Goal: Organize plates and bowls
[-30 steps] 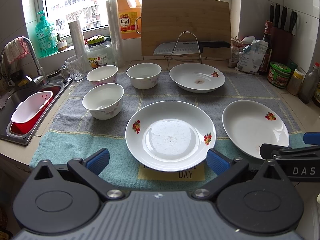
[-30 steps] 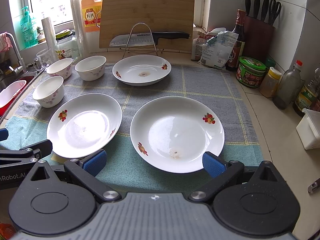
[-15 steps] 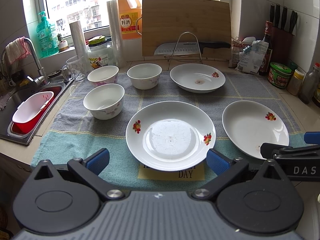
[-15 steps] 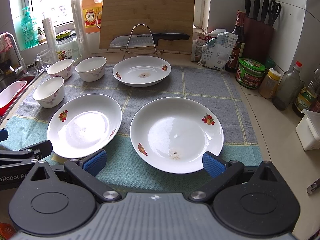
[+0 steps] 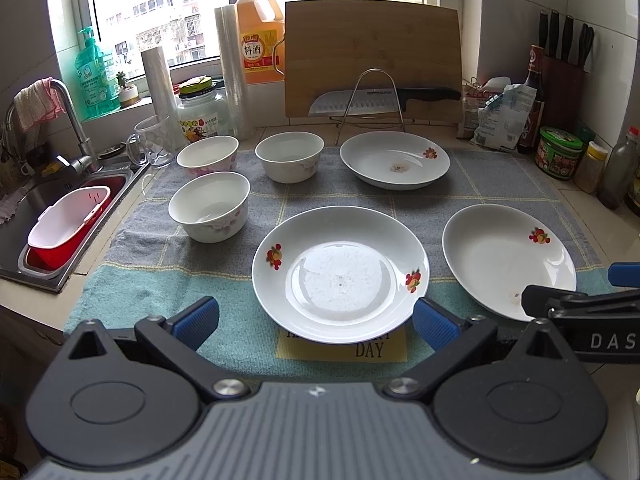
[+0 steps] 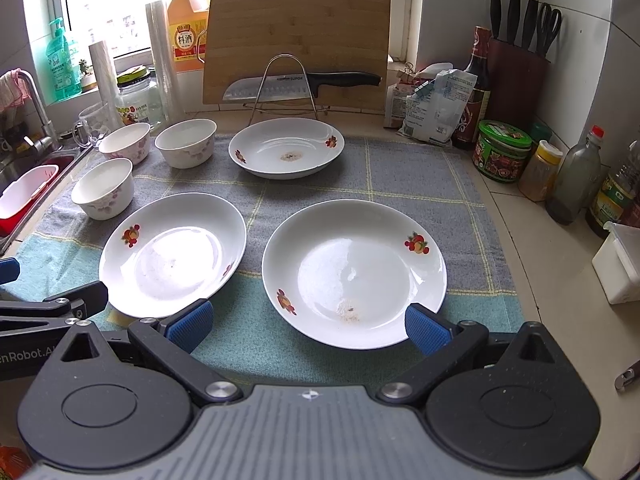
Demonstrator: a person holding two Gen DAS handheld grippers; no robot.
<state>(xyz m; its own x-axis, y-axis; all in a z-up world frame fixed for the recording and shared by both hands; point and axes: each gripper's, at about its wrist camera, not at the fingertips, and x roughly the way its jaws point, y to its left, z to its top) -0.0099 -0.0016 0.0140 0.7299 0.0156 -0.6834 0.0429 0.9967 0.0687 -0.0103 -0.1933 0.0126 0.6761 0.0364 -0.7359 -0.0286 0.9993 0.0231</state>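
Three white plates with fruit prints lie on the towel: a near left plate (image 5: 340, 272) (image 6: 172, 254), a near right plate (image 5: 508, 260) (image 6: 354, 272) and a far plate (image 5: 394, 158) (image 6: 286, 146). Three white bowls stand at the left: the nearest bowl (image 5: 208, 206) (image 6: 103, 193), a back left bowl (image 5: 207, 156) (image 6: 125, 142) and a back middle bowl (image 5: 289, 156) (image 6: 186, 147). My left gripper (image 5: 316, 318) is open, its blue pads astride the near left plate's front rim. My right gripper (image 6: 306, 324) is open in front of the near right plate.
A grey-and-teal towel (image 5: 140, 292) covers the counter. A sink (image 5: 24, 216) with a red-and-white basin (image 5: 66, 226) lies at the left. At the back stand a cutting board (image 6: 296, 40), a knife on a wire rack (image 6: 288, 86), bottles and jars. More jars (image 6: 502, 150) line the right.
Both grippers have crept slightly forward toward the near plates. Plates and bowls have not moved.
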